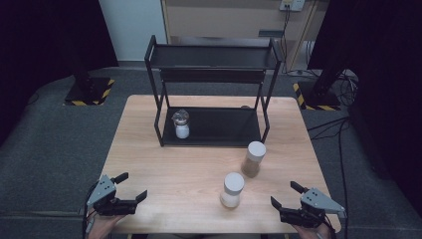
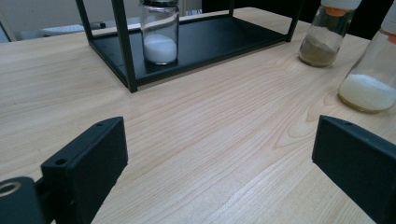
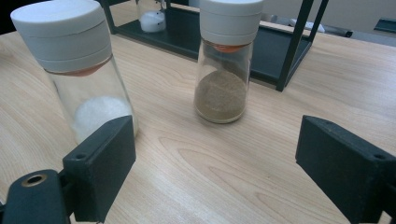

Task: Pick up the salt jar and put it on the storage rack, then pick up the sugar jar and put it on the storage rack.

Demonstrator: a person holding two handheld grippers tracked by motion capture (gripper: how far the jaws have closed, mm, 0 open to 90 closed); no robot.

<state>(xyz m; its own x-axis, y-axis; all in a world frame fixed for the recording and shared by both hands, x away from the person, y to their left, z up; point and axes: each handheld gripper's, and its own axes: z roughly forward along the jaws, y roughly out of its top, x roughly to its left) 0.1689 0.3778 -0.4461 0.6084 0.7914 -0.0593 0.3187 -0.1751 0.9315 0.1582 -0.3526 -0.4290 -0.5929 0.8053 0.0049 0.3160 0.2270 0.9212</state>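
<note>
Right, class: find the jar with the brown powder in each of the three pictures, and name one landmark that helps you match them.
High view: the brown-powder jar stands right of centre on the table, just in front of the black rack's right end.
Left gripper view: top right, at, its cap cut off by the edge.
Right gripper view: upper centre, at.
Shared landmark: the black rack, behind the jar in all three.

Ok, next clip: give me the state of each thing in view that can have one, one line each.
Left gripper: open, nothing between the jaws.
Right gripper: open, nothing between the jaws.
White-powder jar: upright on the table, capped, partly filled.
Brown-powder jar: upright on the table, capped, partly filled.
Small jar: upright on the rack's lower shelf, capped, white powder at the bottom.
Black rack: upright on the table, top shelf bare.
</note>
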